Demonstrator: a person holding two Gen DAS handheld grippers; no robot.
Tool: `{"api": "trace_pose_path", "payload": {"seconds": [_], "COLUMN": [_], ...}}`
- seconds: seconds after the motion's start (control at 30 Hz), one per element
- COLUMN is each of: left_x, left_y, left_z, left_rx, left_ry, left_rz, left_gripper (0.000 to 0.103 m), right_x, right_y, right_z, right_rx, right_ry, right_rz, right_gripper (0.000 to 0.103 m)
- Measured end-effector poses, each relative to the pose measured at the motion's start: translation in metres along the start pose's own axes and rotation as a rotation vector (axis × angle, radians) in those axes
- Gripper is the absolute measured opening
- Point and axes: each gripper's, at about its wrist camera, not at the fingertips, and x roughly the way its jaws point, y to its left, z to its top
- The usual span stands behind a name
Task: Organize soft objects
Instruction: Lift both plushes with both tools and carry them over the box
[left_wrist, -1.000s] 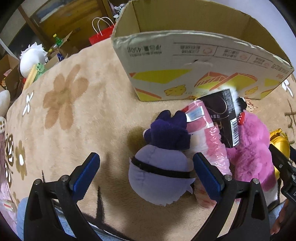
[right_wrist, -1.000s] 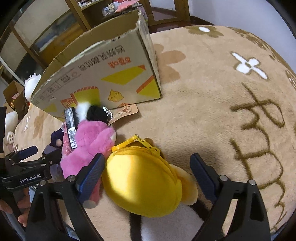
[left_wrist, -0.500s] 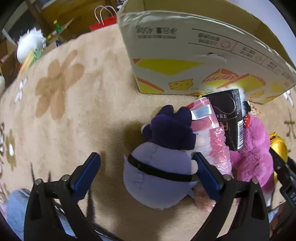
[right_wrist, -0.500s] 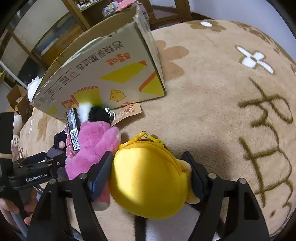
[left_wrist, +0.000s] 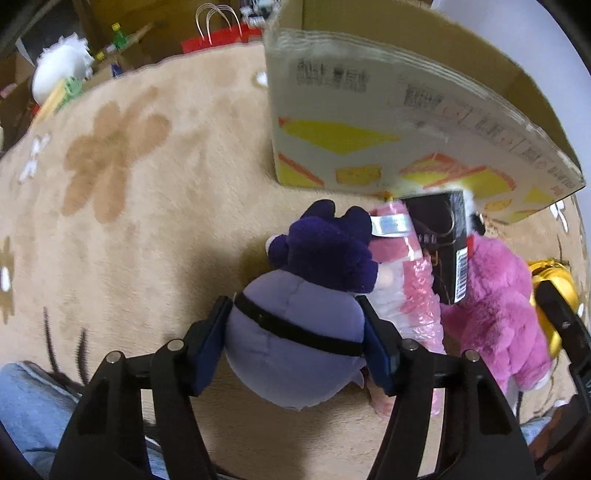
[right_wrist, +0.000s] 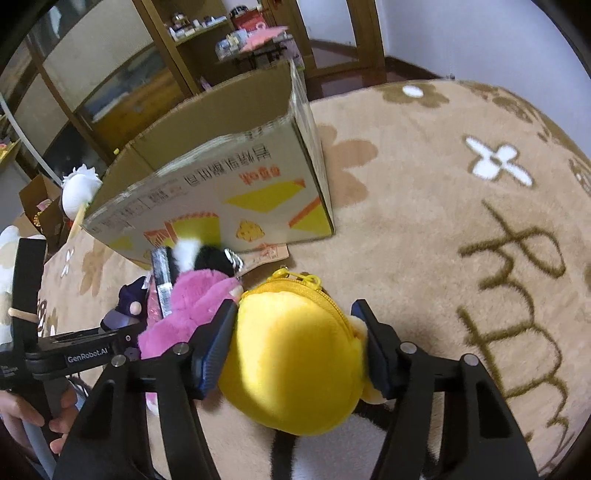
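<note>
Left wrist: purple plush (left_wrist: 295, 332) on the rug (left_wrist: 129, 221) is pinched by the left gripper (left_wrist: 295, 347); the pink bag (left_wrist: 413, 295) could be dragged along.

Right wrist: yellow plush (right_wrist: 295, 362) is squeezed by the right gripper (right_wrist: 299, 350) before the box (right_wrist: 229, 177); squashy filling could slip.
</note>
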Motion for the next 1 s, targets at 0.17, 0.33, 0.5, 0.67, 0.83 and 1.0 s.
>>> {"api": "trace_pose_path", "payload": {"seconds": [0.17,0.33,0.5,0.67,0.83,1.0], "left_x": [-0.030,-0.070,-0.110,-0.130,-0.145,-0.150], "left_y": [0.002,-0.005,-0.013,-0.021,-0.027,-0.032], "left_z": [-0.006,-0.012,-0.014,-0.005,0.007,0.026], "left_rx": [-0.020,0.004,0.032,0.065,0.077,0.091], "left_ry": [-0.117,-0.268,-0.401,-0.490,-0.546,-0.575], "left_rz": [-0.006,0.031,0.051,0.089,0.105,0.112], "left_gripper": [0.065,0.065,0.065,0.065,0.065,0.065], "right_x": [-0.025,-0.049,-0.077,-0.095,-0.101,-0.100], "right_y": [0.004,0.006,0.015,0.026,0.039,0.053], "right_z": [0.005,0.011,0.022,0.036,0.053,0.067], "right_rx": [-0.027,-0.033,-0.055,-0.088,-0.127,-0.190], "right_ry": [-0.102,-0.201,-0.309,-0.376,-0.422,-0.452], "right_rz": [-0.012,0.004,0.021,0.035,0.039,0.023], "right_gripper": [0.066,0.065,0.065,0.065,0.065,0.066]}}
